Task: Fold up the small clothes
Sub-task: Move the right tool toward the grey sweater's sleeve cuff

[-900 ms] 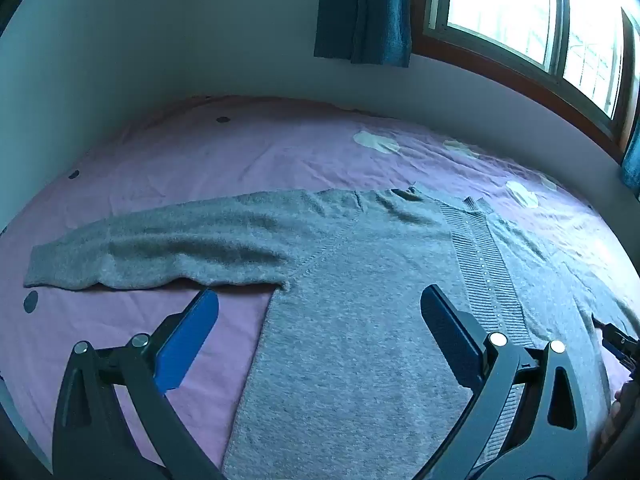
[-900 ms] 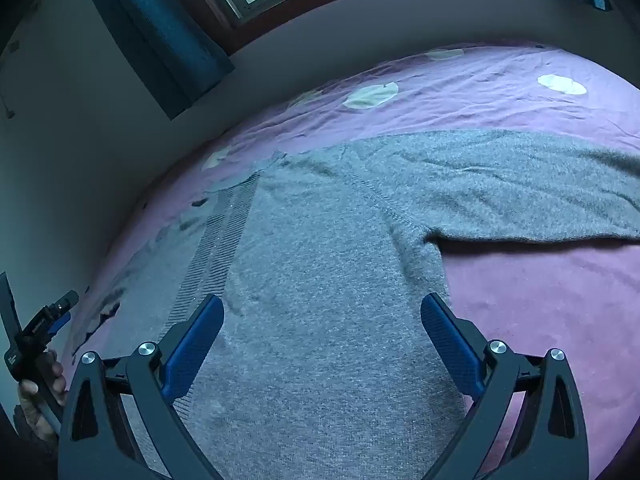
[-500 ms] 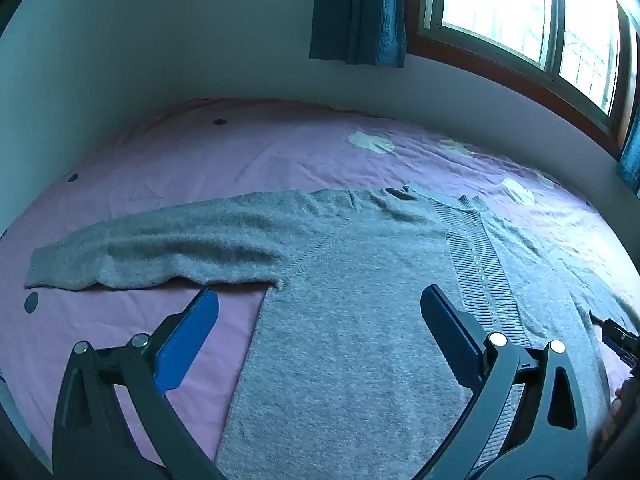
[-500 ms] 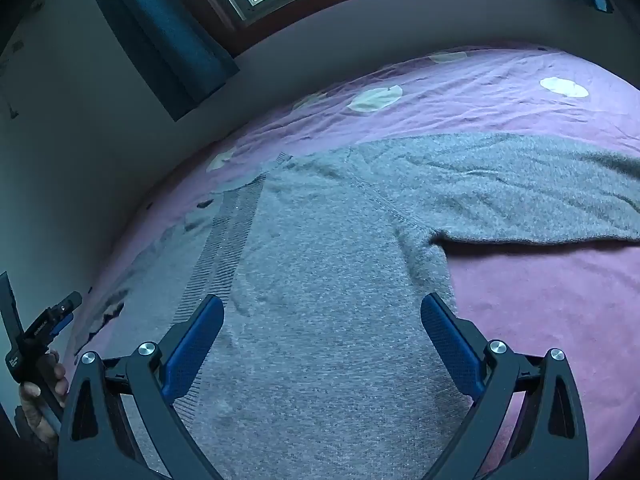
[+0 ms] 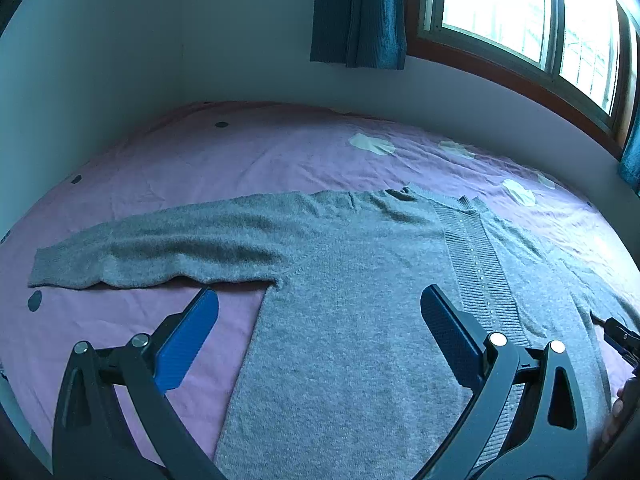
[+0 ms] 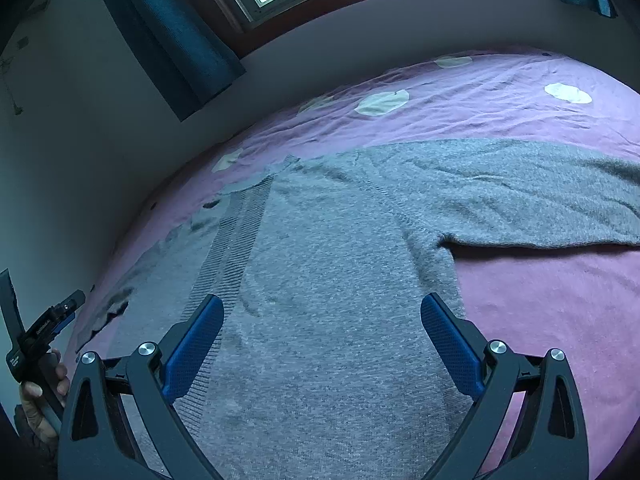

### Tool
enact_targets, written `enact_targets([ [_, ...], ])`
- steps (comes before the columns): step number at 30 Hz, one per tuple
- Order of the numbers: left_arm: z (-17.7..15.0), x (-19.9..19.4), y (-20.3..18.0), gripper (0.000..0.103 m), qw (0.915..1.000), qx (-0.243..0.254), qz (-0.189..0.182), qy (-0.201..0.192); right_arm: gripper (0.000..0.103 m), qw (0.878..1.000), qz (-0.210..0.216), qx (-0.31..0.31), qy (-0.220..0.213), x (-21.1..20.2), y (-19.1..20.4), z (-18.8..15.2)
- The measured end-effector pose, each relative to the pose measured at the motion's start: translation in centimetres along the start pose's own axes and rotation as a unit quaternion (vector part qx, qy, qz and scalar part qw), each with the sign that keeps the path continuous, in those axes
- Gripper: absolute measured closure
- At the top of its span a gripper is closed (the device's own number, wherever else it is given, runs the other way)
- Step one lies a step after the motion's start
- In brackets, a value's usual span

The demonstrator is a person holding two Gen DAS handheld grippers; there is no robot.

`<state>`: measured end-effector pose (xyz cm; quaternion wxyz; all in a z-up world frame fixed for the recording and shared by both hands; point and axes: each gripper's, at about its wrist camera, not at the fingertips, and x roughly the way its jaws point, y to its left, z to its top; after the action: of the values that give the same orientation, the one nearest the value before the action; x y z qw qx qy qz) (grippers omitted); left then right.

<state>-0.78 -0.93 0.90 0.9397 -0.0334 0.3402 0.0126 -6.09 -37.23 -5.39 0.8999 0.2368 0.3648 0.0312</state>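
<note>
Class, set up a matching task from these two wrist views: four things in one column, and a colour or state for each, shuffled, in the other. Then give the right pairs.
Things
1. sweater
2. bedsheet
3. curtain
4. left tongs

Colour or state
A. dark teal, hanging beside the window
B. grey knit, spread flat with sleeves out
C. wide open, holding nothing
D. pink-purple with pale spots

Pairs: 1-B, 2-D, 3-A, 4-C
</note>
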Motion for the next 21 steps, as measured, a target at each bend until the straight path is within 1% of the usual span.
enact_targets([
  [8,-0.2,0.3,0.1,0.002,1.0,0.003,-0.006,0.004,0.005,1.0,0.001,0.0,-0.003,-0.1,0.0,-0.1],
  [11,-0.5,0.7,0.1,0.002,0.9999,0.001,-0.008,0.009,0.005,1.0,-0.001,0.001,-0.007,-0.4,-0.1,0.2],
  [13,-0.6,1.1,0.2,0.002,0.9997,0.001,-0.017,0.018,0.005,1.0,0.0,0.005,-0.01,-0.8,-0.5,0.5],
  [15,-0.8,1.2,0.3,0.002,0.9993,-0.005,-0.029,0.022,0.005,1.0,0.002,0.014,-0.016,-1.2,-1.1,0.9],
  [18,-0.9,1.2,0.6,0.002,0.9985,-0.02,-0.048,0.02,0.005,0.999,-0.01,0.03,-0.023,-2.1,-2.6,1.8],
  [21,-0.9,1.2,0.6,0.002,0.9985,-0.015,-0.051,0.013,0.005,0.997,-0.026,0.057,-0.04,-3.6,-5.3,3.1],
])
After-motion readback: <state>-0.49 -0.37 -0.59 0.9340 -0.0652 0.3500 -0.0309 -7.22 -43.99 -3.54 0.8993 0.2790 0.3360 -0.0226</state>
